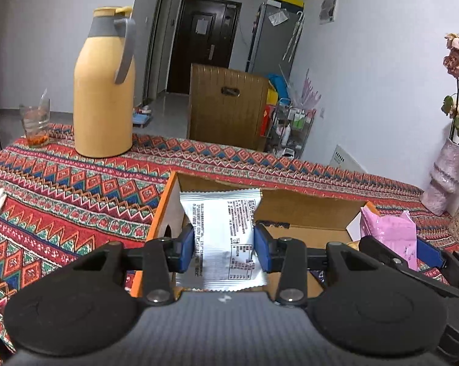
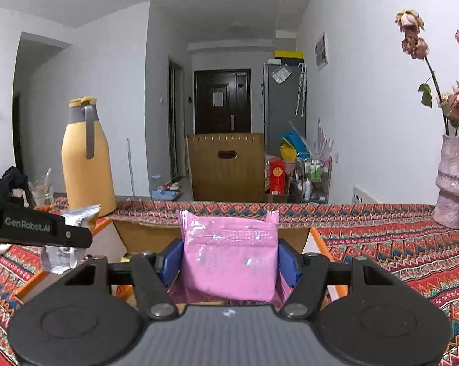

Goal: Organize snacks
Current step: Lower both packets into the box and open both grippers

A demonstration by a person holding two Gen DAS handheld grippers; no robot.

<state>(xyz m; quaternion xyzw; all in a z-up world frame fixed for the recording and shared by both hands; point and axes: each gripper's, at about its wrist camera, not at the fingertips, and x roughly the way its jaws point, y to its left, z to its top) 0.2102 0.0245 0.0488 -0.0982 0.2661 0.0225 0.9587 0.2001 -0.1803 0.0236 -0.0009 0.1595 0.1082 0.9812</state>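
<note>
My left gripper (image 1: pixel 224 242) is shut on a silver snack packet (image 1: pixel 223 228) with printed text, held over the open cardboard box (image 1: pixel 305 210) with orange edges. In the right wrist view my right gripper (image 2: pixel 229 259) is shut on a pink snack packet (image 2: pixel 229 256), also above the box (image 2: pixel 144 235). The pink packet (image 1: pixel 391 235) and right gripper show at the right of the left wrist view. The left gripper with the silver packet (image 2: pixel 61 254) shows at the left edge of the right wrist view. The box floor under the packets is mostly hidden.
A tall yellow thermos (image 1: pixel 104 91) and a glass (image 1: pixel 35 125) stand at the far left of the patterned tablecloth (image 1: pixel 61 189). A pink vase with dried roses (image 2: pixel 453 180) stands at the right. A wooden chair back (image 1: pixel 226 106) is beyond the table.
</note>
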